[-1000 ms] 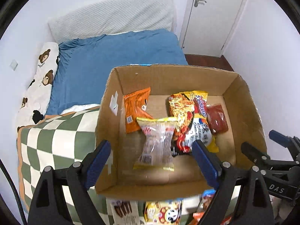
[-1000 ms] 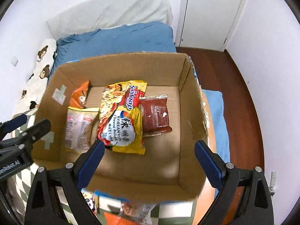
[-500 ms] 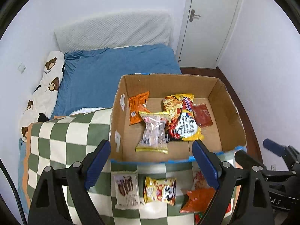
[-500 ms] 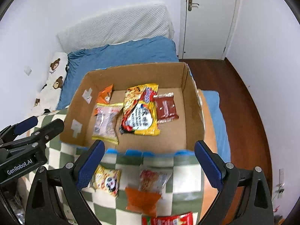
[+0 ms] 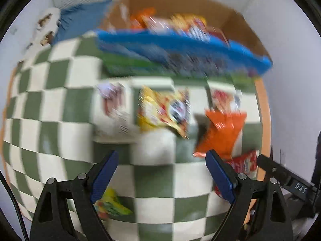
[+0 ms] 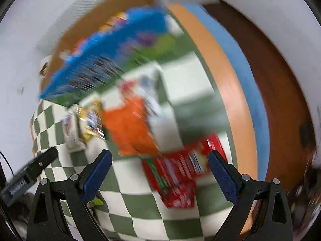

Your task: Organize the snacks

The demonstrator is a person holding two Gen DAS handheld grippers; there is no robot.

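Observation:
Both views are blurred by motion. My left gripper [image 5: 161, 166] is open over the green-and-white checked cloth [image 5: 60, 108], with nothing between its fingers. Beyond it lie a white packet [image 5: 112, 108], a yellow packet [image 5: 164, 110] and an orange packet [image 5: 222, 132]. The cardboard box [image 5: 236, 24] with several snacks inside stands at the far end. My right gripper [image 6: 158, 164] is open above a red packet [image 6: 180, 172], not touching it. The orange packet [image 6: 130, 128] lies just beyond, and the box [image 6: 112, 12] shows at the upper left.
A small yellow-green packet [image 5: 110, 202] lies by my left gripper's left finger. The cloth's orange edge [image 6: 224, 76] and a blue bedsheet [image 6: 246, 76] border a brown wooden floor [image 6: 280, 92] to the right. The other gripper shows at each view's side.
Both grippers have pulled back from the box and dropped toward the cloth, tilting downward. The loose packets on the cloth now fill the views. Both stay open and empty.

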